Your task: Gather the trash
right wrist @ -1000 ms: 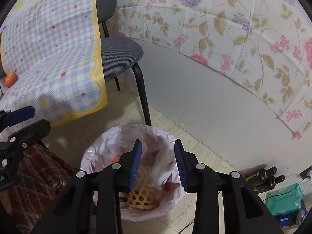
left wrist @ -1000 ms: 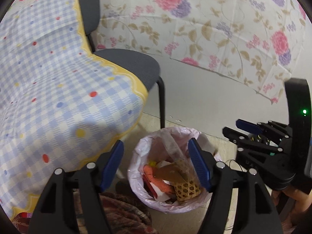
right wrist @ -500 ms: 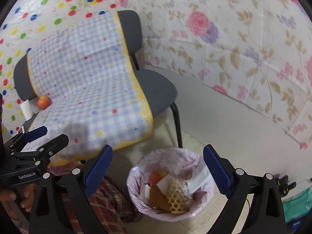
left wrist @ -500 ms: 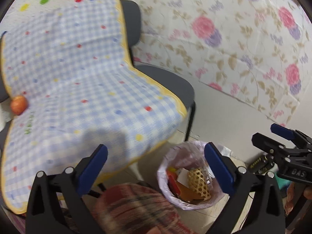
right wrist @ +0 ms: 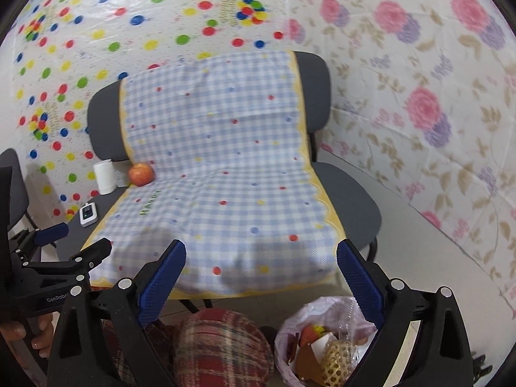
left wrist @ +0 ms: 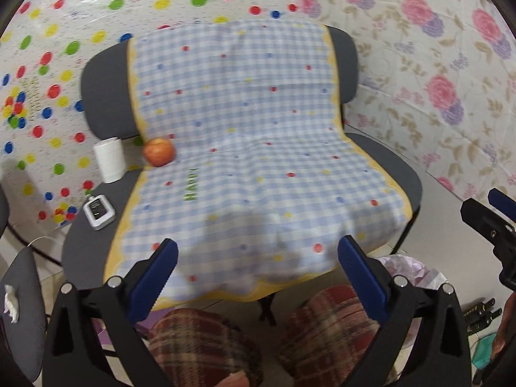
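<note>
My left gripper (left wrist: pixel 258 277) stands open and empty over the front edge of a blue checked cloth (left wrist: pixel 258 161) draped across grey chairs. My right gripper (right wrist: pixel 261 277) is also open and empty, above the same cloth (right wrist: pixel 219 193). Below it on the floor stands the pink-lined trash bin (right wrist: pixel 290 332), holding a small wicker basket (right wrist: pixel 335 361), brown card and an orange scrap. In the left wrist view only the bag's rim (left wrist: pixel 416 267) shows. An apple (left wrist: pixel 159 151) (right wrist: pixel 141 174) lies at the cloth's far left edge. Each gripper appears in the other's view, the right one (left wrist: pixel 496 222) and the left one (right wrist: pixel 64 258).
A white roll (left wrist: pixel 109 159) and a small white device (left wrist: pixel 98 212) sit on the grey seat left of the cloth. A crumpled tissue (left wrist: pixel 9 300) lies on another chair at far left. The person's plaid-covered knees (left wrist: pixel 206 338) fill the foreground. Bottles (left wrist: pixel 480 309) lie on the floor at right.
Both grippers opened wide and rose away from the bin. The clear bag that was between the right jaws now lies in the bin. Both views swung up onto the chairs.
</note>
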The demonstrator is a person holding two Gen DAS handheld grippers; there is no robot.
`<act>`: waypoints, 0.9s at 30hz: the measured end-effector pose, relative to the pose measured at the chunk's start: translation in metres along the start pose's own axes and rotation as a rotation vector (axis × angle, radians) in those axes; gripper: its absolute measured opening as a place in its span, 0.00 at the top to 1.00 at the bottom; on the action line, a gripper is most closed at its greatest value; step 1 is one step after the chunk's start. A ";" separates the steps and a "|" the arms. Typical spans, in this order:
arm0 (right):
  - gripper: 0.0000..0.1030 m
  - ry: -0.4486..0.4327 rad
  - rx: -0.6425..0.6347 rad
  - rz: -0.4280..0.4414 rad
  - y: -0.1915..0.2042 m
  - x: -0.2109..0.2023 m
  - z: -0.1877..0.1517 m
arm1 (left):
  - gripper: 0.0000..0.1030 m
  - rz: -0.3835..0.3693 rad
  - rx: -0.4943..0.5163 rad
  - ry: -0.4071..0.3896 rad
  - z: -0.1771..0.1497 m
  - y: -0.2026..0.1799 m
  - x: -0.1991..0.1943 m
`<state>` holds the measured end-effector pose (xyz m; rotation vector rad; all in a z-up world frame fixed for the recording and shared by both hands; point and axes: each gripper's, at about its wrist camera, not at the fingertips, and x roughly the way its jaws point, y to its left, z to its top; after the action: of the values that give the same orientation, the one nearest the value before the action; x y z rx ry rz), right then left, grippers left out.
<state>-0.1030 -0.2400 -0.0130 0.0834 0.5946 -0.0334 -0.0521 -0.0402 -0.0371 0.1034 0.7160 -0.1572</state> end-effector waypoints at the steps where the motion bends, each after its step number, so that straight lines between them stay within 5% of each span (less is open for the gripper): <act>1: 0.09 -0.005 -0.011 0.008 0.006 0.001 0.002 | 0.06 0.016 -0.001 -0.001 -0.001 0.005 -0.003; 11: 0.09 0.028 -0.061 0.021 0.038 0.021 0.003 | 0.06 0.140 -0.042 -0.031 0.001 0.052 -0.018; 27: 0.09 0.048 -0.067 0.031 0.044 0.031 0.002 | 0.06 0.146 -0.073 -0.018 0.004 0.064 -0.009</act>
<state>-0.0733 -0.1962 -0.0257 0.0281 0.6419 0.0191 -0.0445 0.0234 -0.0254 0.0841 0.6932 0.0072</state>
